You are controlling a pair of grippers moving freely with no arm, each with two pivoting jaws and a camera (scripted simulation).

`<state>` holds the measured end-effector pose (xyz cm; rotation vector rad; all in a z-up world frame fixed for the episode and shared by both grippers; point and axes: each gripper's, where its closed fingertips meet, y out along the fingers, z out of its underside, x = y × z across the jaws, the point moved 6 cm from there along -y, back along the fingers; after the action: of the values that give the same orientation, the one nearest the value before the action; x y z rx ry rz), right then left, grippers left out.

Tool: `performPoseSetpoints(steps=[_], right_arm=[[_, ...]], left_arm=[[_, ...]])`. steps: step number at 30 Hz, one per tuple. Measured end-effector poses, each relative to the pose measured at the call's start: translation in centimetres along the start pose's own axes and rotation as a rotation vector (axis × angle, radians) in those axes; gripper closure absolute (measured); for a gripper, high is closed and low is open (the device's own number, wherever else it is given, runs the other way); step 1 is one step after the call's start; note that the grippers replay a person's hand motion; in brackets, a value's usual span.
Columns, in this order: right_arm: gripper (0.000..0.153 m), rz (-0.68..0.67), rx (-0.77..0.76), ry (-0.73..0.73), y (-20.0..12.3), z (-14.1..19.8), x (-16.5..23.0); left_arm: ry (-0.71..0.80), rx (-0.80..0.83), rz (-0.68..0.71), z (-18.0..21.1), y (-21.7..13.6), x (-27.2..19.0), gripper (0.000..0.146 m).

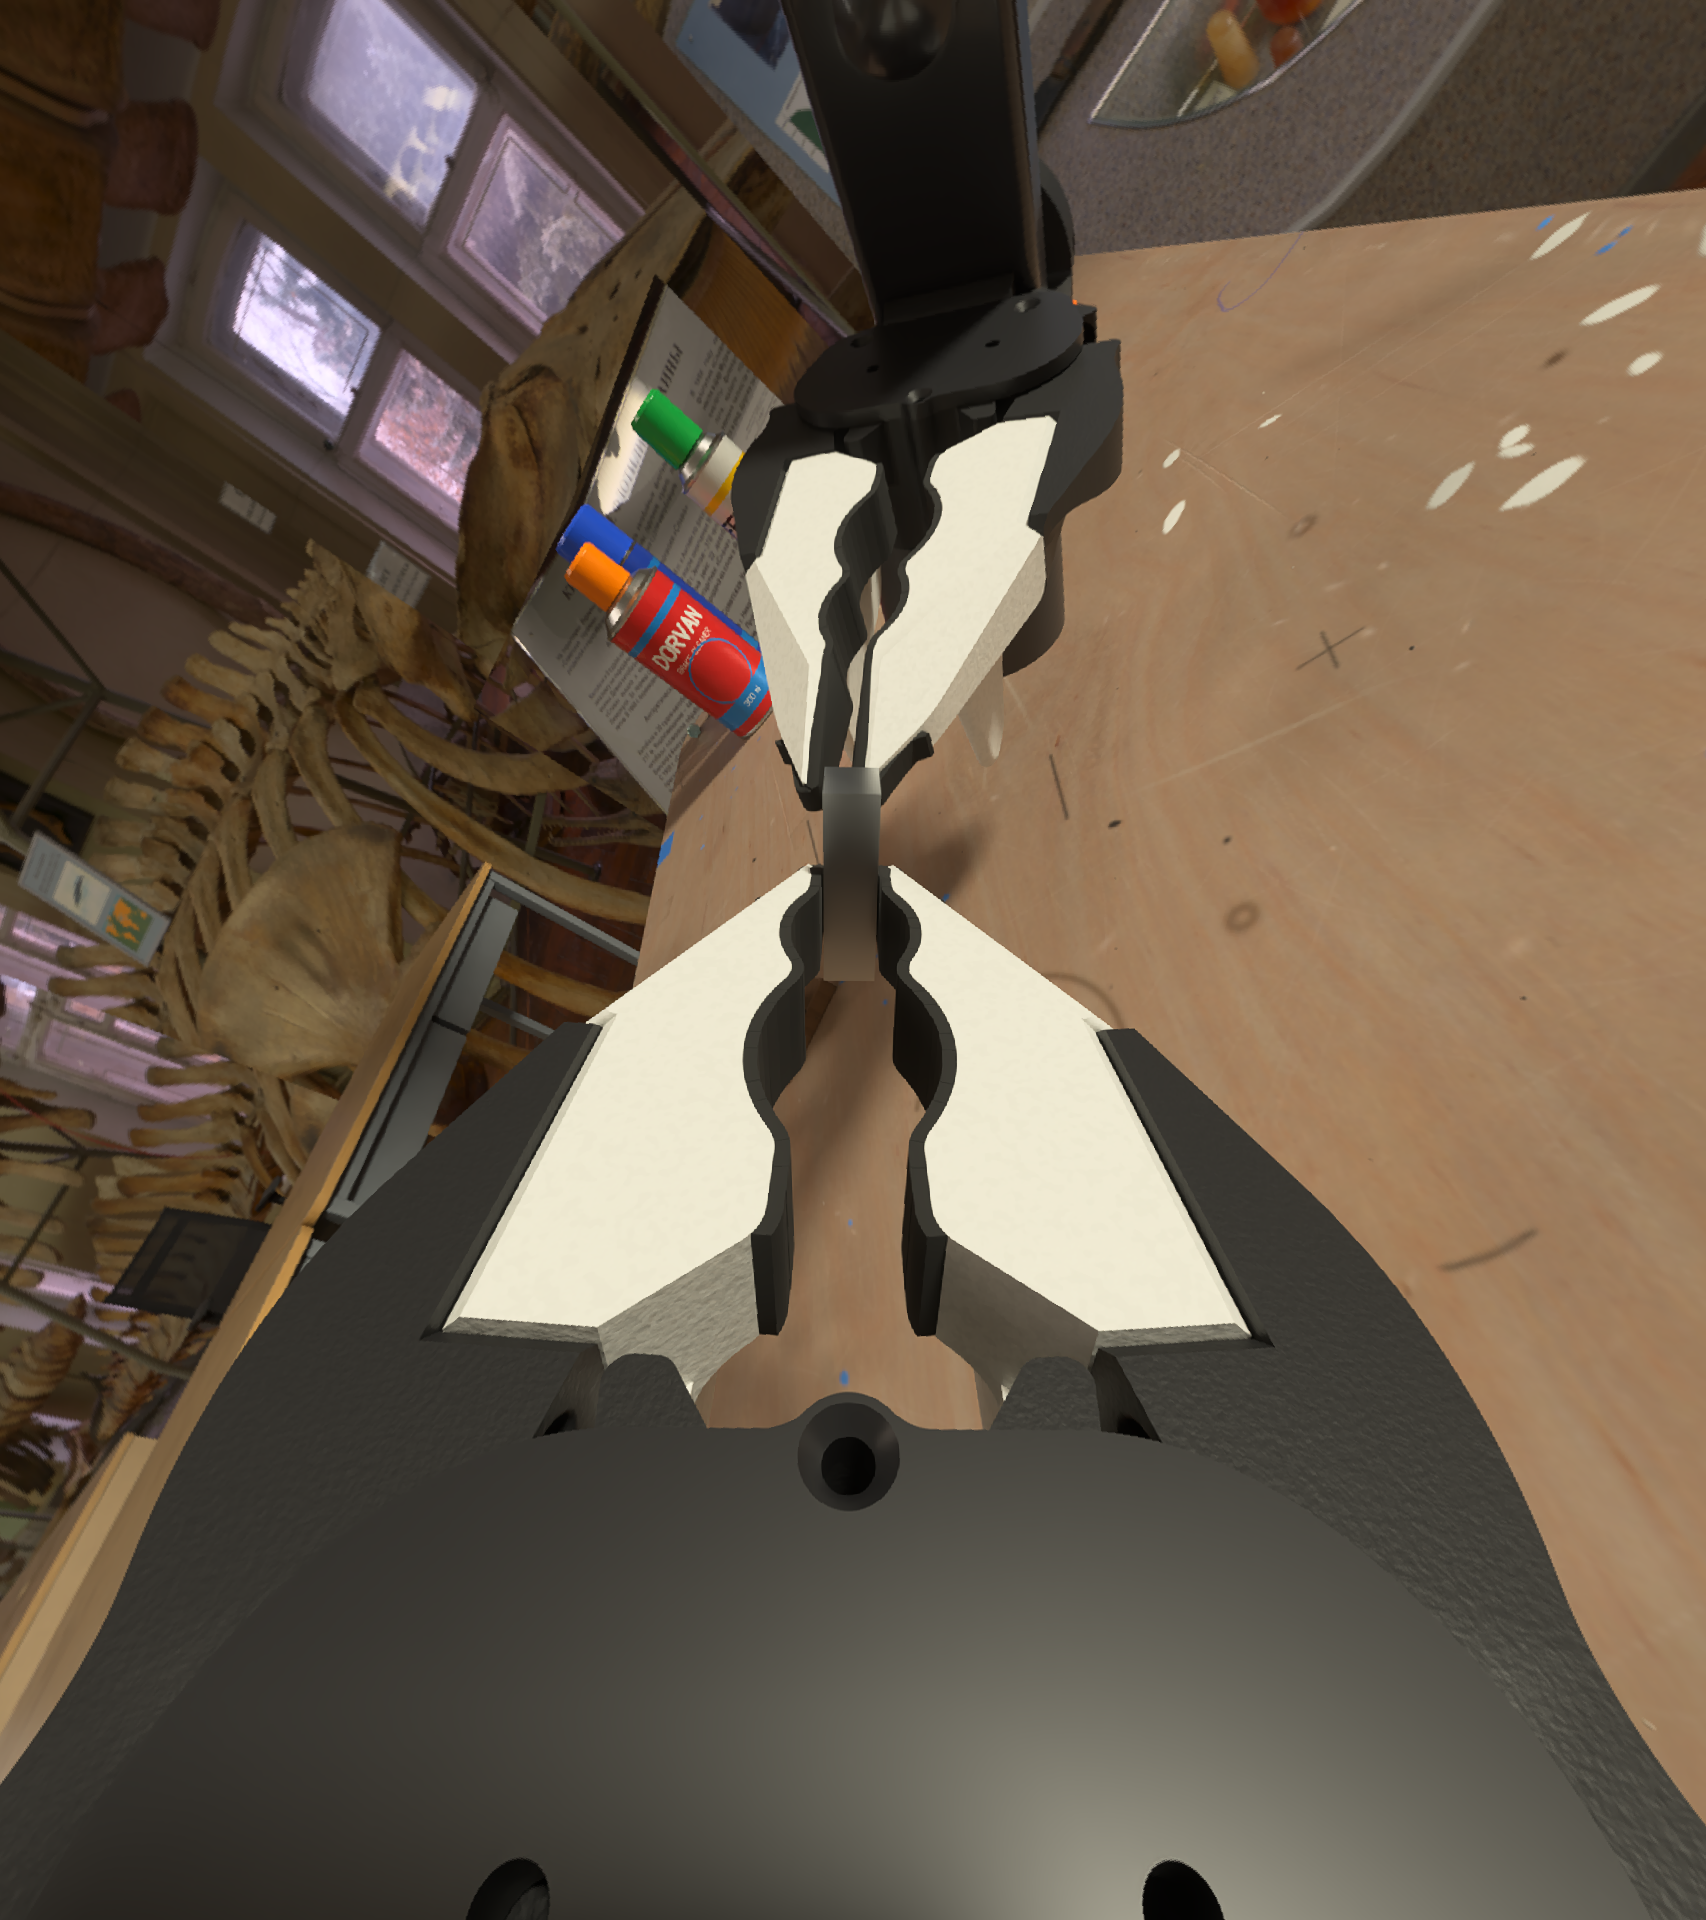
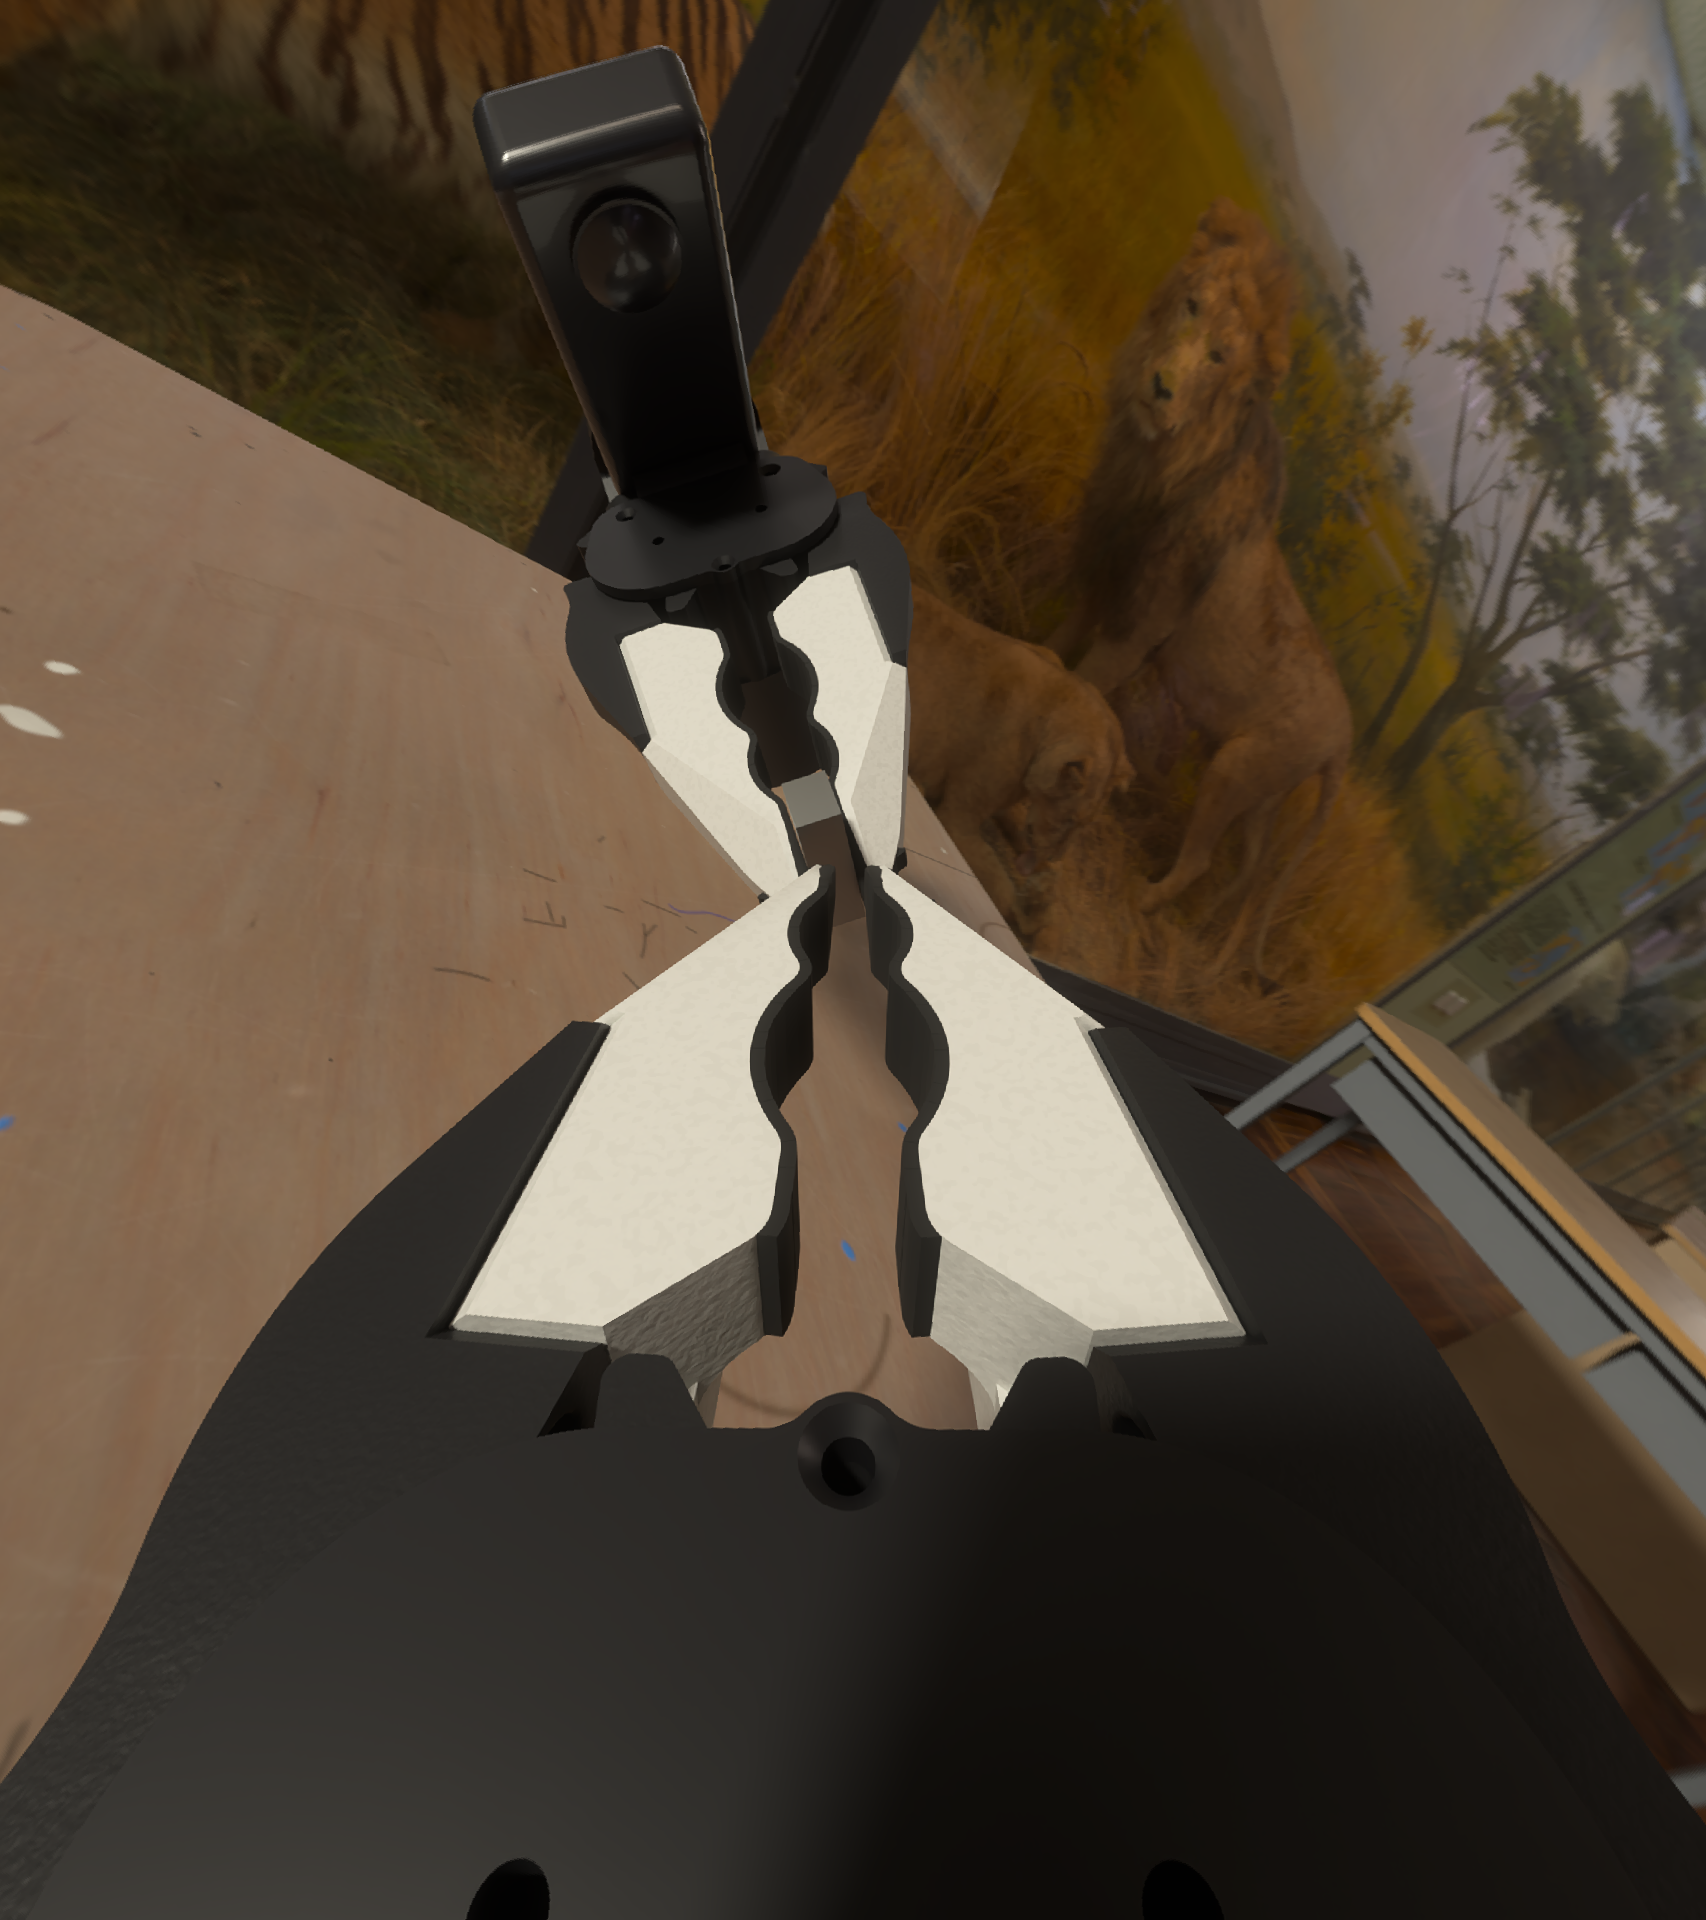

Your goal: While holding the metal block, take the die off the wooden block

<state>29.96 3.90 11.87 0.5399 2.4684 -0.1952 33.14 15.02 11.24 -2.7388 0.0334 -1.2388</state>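
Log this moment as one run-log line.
left gripper: shut on metal block | right gripper: at block's far end, grip unclear | die: unseen | wooden block: unseen

The small grey metal block has a smooth, dull sheen. The wooden table top is matt, scratched and spotted with paint. The left gripper has a grainy matt black plastic body and rough cream-white fingers. The red spray can looks glossy.
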Motion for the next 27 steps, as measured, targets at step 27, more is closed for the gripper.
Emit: performPoseSetpoints(steps=[27], right_arm=[[0.145,-0.514,0.788,0.257,8.3,9.4,-5.1]], left_arm=[[0.173,0.471,-0.356,7.8,-8.5,0.3,0.137]])
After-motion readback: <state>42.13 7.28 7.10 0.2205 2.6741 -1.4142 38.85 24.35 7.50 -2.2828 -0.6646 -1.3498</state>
